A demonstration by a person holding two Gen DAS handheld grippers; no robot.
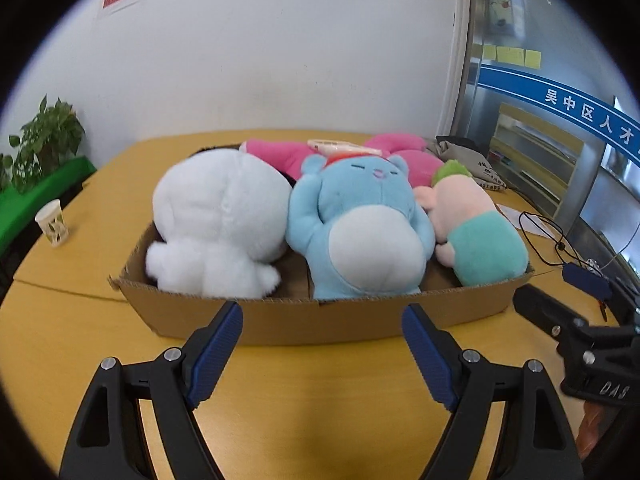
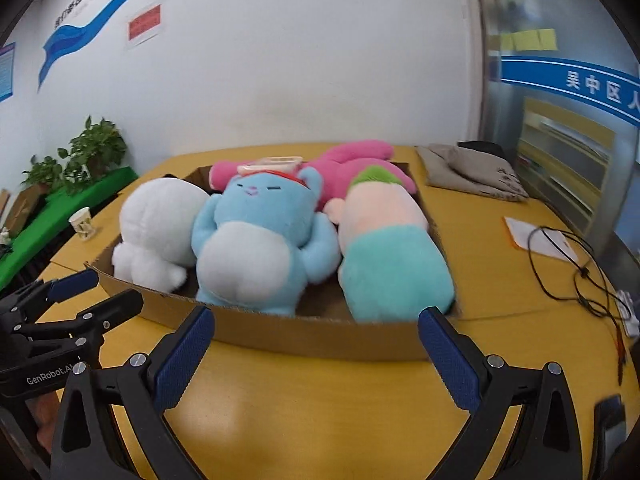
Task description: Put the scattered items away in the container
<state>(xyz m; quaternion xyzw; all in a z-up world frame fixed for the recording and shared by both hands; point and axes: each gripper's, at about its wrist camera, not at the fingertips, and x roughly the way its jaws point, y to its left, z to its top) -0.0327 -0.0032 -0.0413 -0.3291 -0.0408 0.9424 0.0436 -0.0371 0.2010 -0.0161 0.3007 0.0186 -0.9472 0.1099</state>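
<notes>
A shallow cardboard box (image 1: 320, 320) (image 2: 320, 336) sits on the yellow table. In it lie a white plush (image 1: 216, 220) (image 2: 156, 224), a blue plush (image 1: 360, 224) (image 2: 256, 248), a pink-and-teal plush with green hair (image 1: 476, 228) (image 2: 388, 256) and a pink plush (image 1: 280, 152) (image 2: 352, 164) behind them. My left gripper (image 1: 322, 316) is open and empty, just in front of the box's near wall. My right gripper (image 2: 316, 320) is open and empty, also in front of the near wall. Each gripper shows at the edge of the other's view: the right one (image 1: 560, 320), the left one (image 2: 96, 292).
A paper cup (image 1: 52, 222) (image 2: 82, 222) stands at the table's left. A grey cloth bag (image 2: 472, 172) lies at the back right. Black cables (image 2: 572, 264) and a paper sheet (image 2: 524, 236) lie to the right. Potted plants (image 1: 44, 140) stand on a green ledge to the left.
</notes>
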